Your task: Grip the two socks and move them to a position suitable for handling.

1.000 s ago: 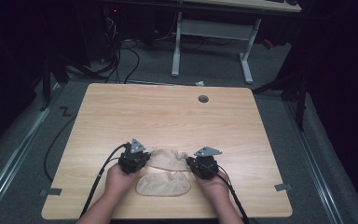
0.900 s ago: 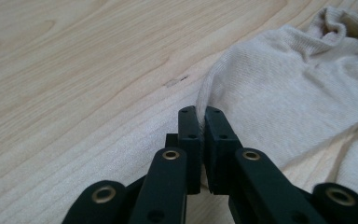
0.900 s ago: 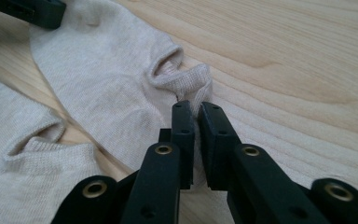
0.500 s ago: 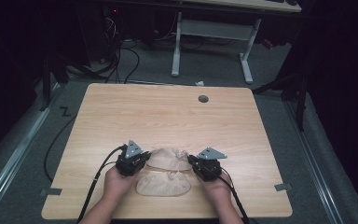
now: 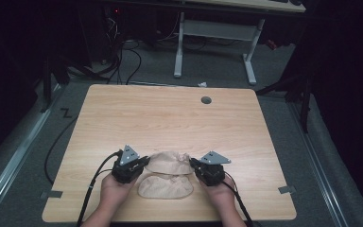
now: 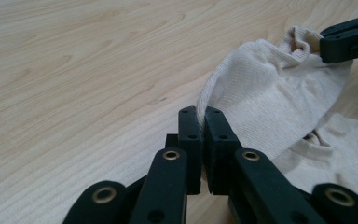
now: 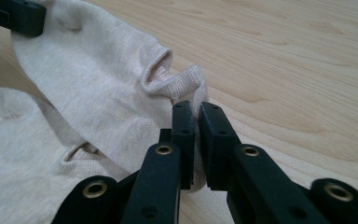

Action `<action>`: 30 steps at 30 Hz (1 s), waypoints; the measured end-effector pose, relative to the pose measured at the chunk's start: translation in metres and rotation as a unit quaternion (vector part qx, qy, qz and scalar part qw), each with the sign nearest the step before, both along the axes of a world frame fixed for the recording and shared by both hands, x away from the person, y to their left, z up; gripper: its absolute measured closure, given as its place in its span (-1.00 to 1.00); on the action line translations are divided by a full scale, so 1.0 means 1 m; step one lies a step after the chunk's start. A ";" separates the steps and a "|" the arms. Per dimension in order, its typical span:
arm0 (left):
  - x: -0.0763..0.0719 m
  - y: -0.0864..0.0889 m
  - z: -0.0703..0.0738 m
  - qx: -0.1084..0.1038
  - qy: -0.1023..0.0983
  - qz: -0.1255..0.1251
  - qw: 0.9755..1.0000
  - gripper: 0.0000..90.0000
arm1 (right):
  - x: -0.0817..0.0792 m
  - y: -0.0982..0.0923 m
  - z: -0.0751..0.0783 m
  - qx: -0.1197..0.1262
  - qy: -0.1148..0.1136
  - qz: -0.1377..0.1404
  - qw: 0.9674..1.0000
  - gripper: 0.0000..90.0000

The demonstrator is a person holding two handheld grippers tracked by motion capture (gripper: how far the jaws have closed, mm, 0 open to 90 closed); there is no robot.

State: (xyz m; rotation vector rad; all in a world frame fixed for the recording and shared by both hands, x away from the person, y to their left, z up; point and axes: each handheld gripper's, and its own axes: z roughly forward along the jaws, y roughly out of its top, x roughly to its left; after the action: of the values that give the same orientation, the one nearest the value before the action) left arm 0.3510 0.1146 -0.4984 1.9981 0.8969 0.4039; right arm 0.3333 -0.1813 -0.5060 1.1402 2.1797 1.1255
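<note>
Your left gripper (image 5: 141, 163) is clamped on one end of the upper sock (image 5: 170, 161), its jaws drawn narrow with only a thin edge of knit between them; in the left gripper view that fold (image 6: 204, 100) sits right at the jaw tips. The sock hangs stretched between your two grippers, lifted just off the table (image 5: 170, 118) near its front edge, with the second sock (image 5: 165, 187) lying flat beneath and slightly nearer you. Your right gripper (image 5: 194, 165) is likewise pinched narrow on the sock's cuff end, where the ribbed opening (image 7: 186, 81) bunches up beside the jaws.

The left hold looks shallow to me: if you pull the two ends apart too hard, the fabric may slip out of those tips and the sock will drop crumpled onto its mate. On the right, the cuff is gathered unevenly, so a tug could leave only one layer in the jaws. The hanging middle touches or nearly touches the lower sock, and dragging sideways could shift that one out of line.

How deep either bite reaches I cannot tell, as the jaws cover the fabric. From above, your hands hide the near edges of both socks.
</note>
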 end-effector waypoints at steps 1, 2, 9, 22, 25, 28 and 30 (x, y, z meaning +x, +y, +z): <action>-0.002 0.000 0.000 0.000 0.000 -0.002 1.000 0.92 | -0.001 0.000 0.001 0.000 0.001 0.001 1.000 0.89; -0.004 0.000 0.000 -0.001 -0.001 -0.002 1.000 0.92 | -0.002 0.000 0.001 0.001 0.000 0.001 1.000 0.89; -0.015 0.005 0.002 -0.008 0.000 -0.004 1.000 0.92 | -0.010 0.001 0.004 0.001 -0.004 0.013 1.000 0.89; -0.051 0.012 0.001 -0.006 0.014 -0.013 1.000 0.92 | -0.044 0.006 0.006 0.002 0.000 0.050 0.999 0.89; -0.056 0.013 0.002 -0.002 0.016 -0.015 1.000 0.92 | -0.048 0.007 0.006 0.009 -0.004 0.053 0.999 0.89; -0.060 0.016 0.001 -0.002 0.020 -0.016 1.000 0.92 | -0.049 0.007 0.006 0.010 -0.002 0.055 0.998 0.89; -0.062 0.018 0.001 -0.004 0.021 -0.016 1.000 0.92 | -0.049 0.006 0.005 0.013 0.001 0.055 0.998 0.89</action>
State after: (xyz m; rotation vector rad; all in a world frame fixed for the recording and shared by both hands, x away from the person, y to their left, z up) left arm 0.2888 0.1324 -0.4974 2.0180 0.8898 0.3402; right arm 0.2840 -0.1748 -0.5009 1.0440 2.2587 1.2027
